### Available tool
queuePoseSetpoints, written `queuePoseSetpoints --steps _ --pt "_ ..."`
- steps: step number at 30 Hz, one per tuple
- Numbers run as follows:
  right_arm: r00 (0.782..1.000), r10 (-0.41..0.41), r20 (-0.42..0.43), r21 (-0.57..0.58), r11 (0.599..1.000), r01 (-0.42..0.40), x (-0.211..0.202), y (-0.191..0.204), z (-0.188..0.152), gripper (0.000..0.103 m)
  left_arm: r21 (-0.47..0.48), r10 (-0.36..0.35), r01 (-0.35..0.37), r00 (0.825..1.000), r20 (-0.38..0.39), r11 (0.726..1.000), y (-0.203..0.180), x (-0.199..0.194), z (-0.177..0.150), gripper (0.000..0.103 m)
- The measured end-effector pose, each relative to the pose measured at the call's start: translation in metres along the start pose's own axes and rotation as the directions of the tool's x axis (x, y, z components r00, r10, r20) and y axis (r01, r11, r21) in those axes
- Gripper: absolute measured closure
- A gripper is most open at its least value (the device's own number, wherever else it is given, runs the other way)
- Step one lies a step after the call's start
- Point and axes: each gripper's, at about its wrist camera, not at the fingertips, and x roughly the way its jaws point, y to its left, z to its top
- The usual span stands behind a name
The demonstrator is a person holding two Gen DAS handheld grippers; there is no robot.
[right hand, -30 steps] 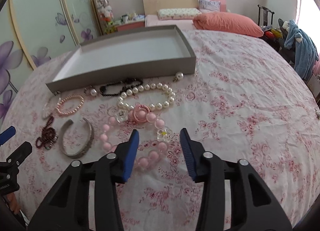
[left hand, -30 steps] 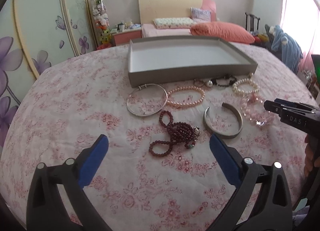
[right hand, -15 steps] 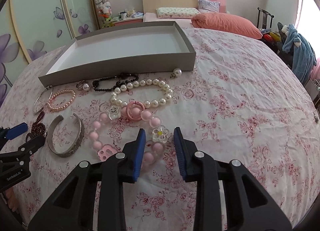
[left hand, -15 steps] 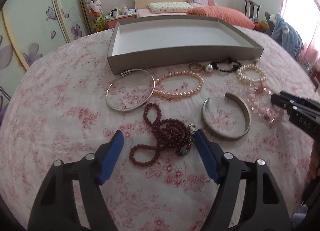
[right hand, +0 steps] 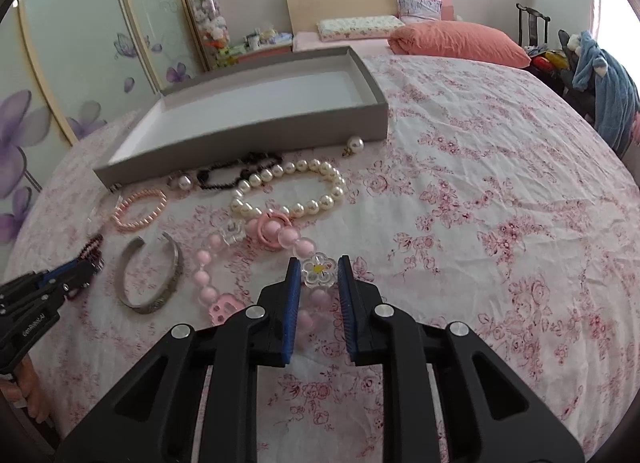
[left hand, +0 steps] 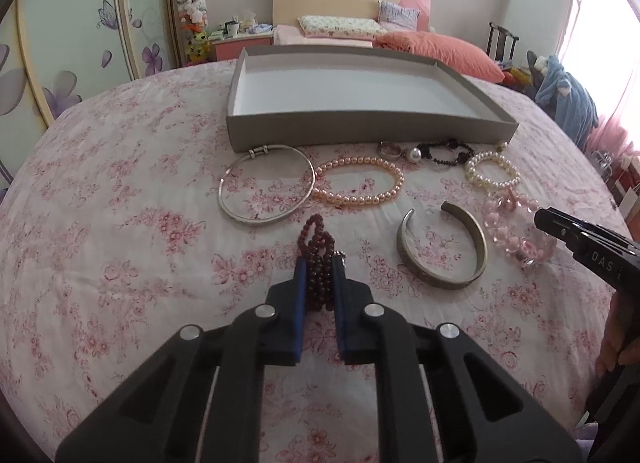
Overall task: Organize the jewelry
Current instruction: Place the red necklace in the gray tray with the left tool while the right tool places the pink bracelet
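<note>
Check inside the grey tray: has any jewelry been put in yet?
The grey tray shows only bare white floor; nothing lies in it. A strip behind its near wall is hidden in both views.

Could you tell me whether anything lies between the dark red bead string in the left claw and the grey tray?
Yes. The silver bangle and pink pearl bracelet lie between the dark red bead string and the grey tray; lifting over them should clear both.

One grey tray (left hand: 360, 131), upper centre of the left wrist view. Bracelets w/ beads: five, i.e. dark red (left hand: 318, 247), peach pearl (left hand: 358, 181), black (left hand: 448, 151), white pearl (left hand: 492, 171), pink (left hand: 516, 223). Metal bangles: two, one thin ring (left hand: 266, 187) centre-left, one open cuff (left hand: 444, 251) centre-right. One small ring (left hand: 389, 149). Loose pearl pieces: two (right hand: 354, 145) (right hand: 184, 182). Grippers: two (left hand: 320, 275) (right hand: 319, 275).
</note>
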Motion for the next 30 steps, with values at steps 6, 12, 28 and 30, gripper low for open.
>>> queuePoseSetpoints --steps 6,12,28,30 --pt "0.991 0.067 0.112 0.008 0.998 -0.069 -0.027 0.003 0.006 0.083 -0.005 -0.017 0.018 0.997 0.075 1.0 0.003 -0.023 -0.002 0.091" --pt "0.964 0.144 0.222 -0.012 0.989 -0.145 -0.053 0.011 0.013 0.083 -0.006 -0.031 0.032 0.988 0.154 0.999 0.001 -0.046 -0.001 0.091" --pt "0.909 0.197 0.368 -0.028 0.979 -0.201 -0.093 0.018 0.026 0.083 0.031 -0.029 0.019 0.941 0.336 0.999 -0.018 -0.1 0.019 0.091" --pt "0.901 0.196 0.387 -0.036 0.98 -0.197 -0.096 0.019 0.031 0.083 0.039 -0.023 0.01 0.936 0.352 0.999 -0.02 -0.104 0.025 0.091"
